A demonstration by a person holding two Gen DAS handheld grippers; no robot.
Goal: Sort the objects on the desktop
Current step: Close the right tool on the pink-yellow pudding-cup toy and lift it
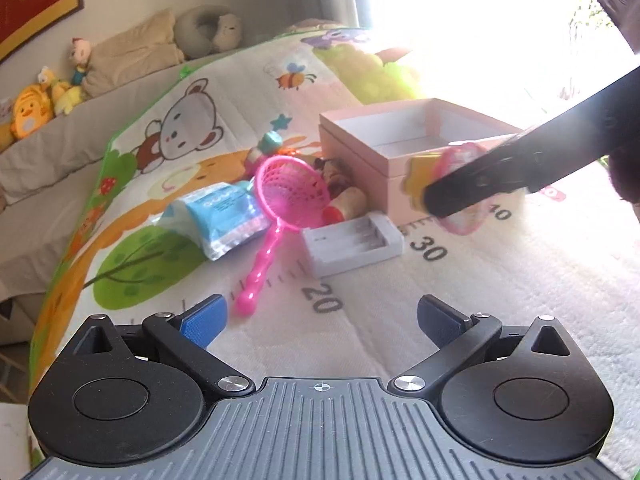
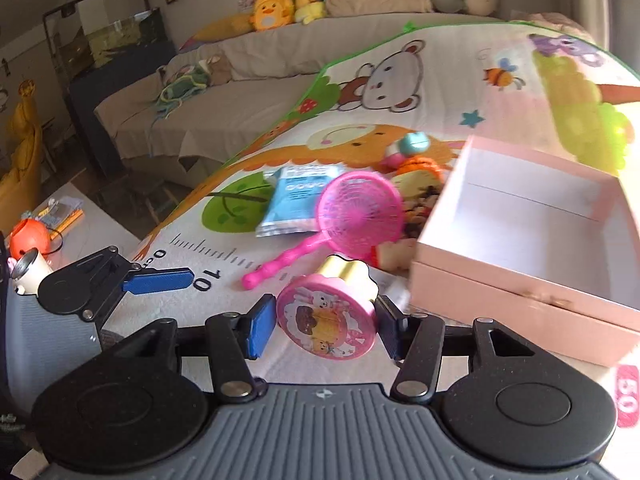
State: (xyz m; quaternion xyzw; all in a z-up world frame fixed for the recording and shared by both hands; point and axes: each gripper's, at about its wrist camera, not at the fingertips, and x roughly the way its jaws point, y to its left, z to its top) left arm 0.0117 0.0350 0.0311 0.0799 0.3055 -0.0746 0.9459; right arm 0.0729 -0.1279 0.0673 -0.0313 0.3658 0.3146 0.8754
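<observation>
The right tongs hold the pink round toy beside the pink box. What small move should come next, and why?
Probably carry the right tongs a little further over the pink box before opening. They are shut on the pink round toy, which hangs at the box's near wall, not yet above the opening. The left tongs are open and idle.

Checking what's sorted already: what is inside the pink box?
The pink box shows only bare white floor and walls; nothing lies inside. Its near inner corner is hidden by the front wall.
</observation>
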